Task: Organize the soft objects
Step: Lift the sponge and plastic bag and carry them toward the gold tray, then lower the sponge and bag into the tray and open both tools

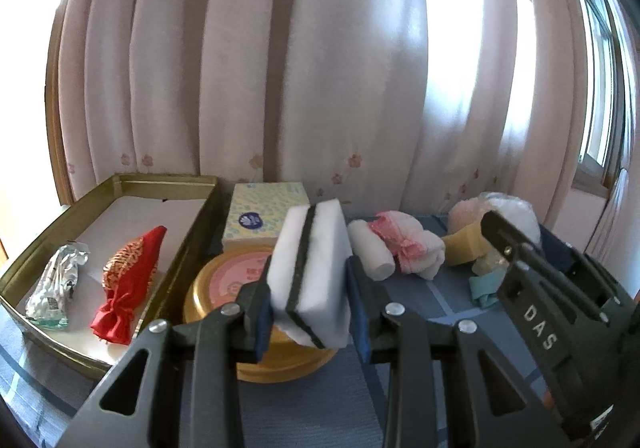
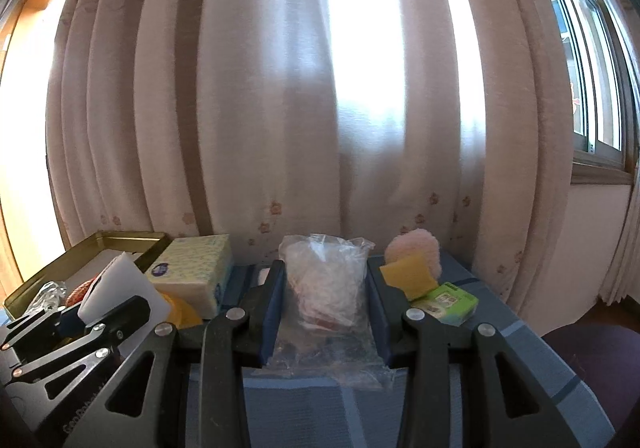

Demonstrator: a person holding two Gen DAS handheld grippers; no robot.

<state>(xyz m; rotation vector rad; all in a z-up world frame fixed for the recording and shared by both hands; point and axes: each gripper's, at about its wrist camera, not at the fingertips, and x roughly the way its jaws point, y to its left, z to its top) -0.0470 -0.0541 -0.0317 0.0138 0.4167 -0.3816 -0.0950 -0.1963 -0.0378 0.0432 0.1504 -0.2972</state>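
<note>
My left gripper (image 1: 310, 308) is shut on a white sponge with a dark middle layer (image 1: 310, 272) and holds it above a round gold tin (image 1: 224, 288). My right gripper (image 2: 326, 312) is shut on a clear plastic bag of soft white and pink stuff (image 2: 324, 288), lifted over the blue cloth. A gold tray (image 1: 132, 184) at the left holds a red pouch (image 1: 128, 284) and a pack of cotton swabs (image 1: 56, 288). A rolled white and pink cloth (image 1: 396, 248), a yellow sponge (image 1: 464, 246) and a pink puff (image 1: 466, 210) lie on the table at the right.
A yellow tissue box (image 1: 264, 216) stands behind the round tin. A green packet (image 2: 448, 302) lies by the yellow sponge (image 2: 404, 276). A small teal cloth (image 1: 482, 288) lies on the blue tablecloth (image 1: 432, 296). Curtains (image 1: 320, 68) hang close behind the table; a window (image 2: 592, 68) is at right.
</note>
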